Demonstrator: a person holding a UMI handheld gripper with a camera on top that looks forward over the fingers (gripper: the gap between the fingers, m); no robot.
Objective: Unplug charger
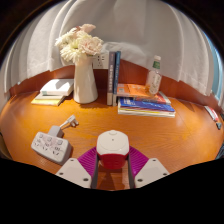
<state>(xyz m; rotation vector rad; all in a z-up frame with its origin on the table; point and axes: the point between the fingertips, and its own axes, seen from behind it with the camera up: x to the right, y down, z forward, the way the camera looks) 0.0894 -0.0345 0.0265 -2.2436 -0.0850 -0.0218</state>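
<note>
The gripper (113, 163) is clamped on the white charger (113, 143), apparently already free of the power strip (50, 147) off to its left, so setting it down seems next.

- a wooden desk (150, 135) is seen beyond the fingers
- on it are laid a power strip (50, 147), vase (85, 82), upright books (113, 77), flat books (146, 102), bottle (154, 78)
</note>
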